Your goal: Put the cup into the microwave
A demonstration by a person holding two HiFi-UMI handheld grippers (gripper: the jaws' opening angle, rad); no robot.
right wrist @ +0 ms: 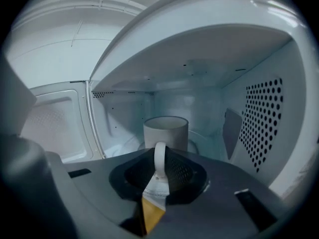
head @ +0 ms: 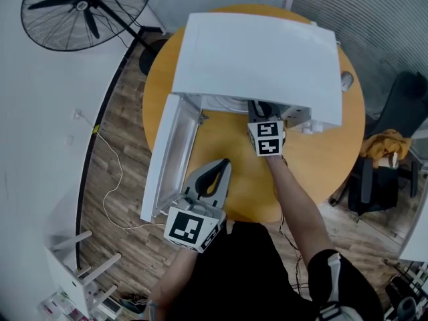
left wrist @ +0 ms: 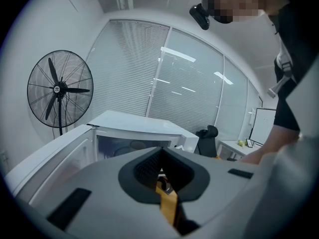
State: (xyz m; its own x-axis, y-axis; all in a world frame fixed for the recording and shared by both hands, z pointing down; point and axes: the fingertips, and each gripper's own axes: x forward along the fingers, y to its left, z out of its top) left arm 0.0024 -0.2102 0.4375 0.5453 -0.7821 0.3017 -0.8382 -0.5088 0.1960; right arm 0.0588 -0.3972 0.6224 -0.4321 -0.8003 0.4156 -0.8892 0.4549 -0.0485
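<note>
Nearest, at the lower left of the head view, left gripper [head: 224,166] hangs over the near edge of the table [head: 307,159], beside the open door. Its own view shows the jaws together with nothing between them, only a sliver of yellow tabletop under the tips.

Far left, a fan [head: 83,9] stands on the wood floor, well apart from the table. The door [head: 170,152] is swung fully out toward the person, hinged at the left side of the microwave [head: 261,59], which sits on the round yellow table with its cavity facing the person.

Right of the door, right gripper [right wrist: 159,158] reaches into the cavity, its marker cube just outside the opening. Its jaws are clamped on the handle of the cup [right wrist: 166,131]. The white cup stands upright inside the cavity, near the middle, handle toward the gripper and mouth up. Whether its base touches the cavity floor I cannot tell, since the gripper body hides it. A perforated wall lies to the cup's right.

Far right, a dark chair [head: 384,172] with a yellow cloth [head: 386,146] on it stands beyond the table.
</note>
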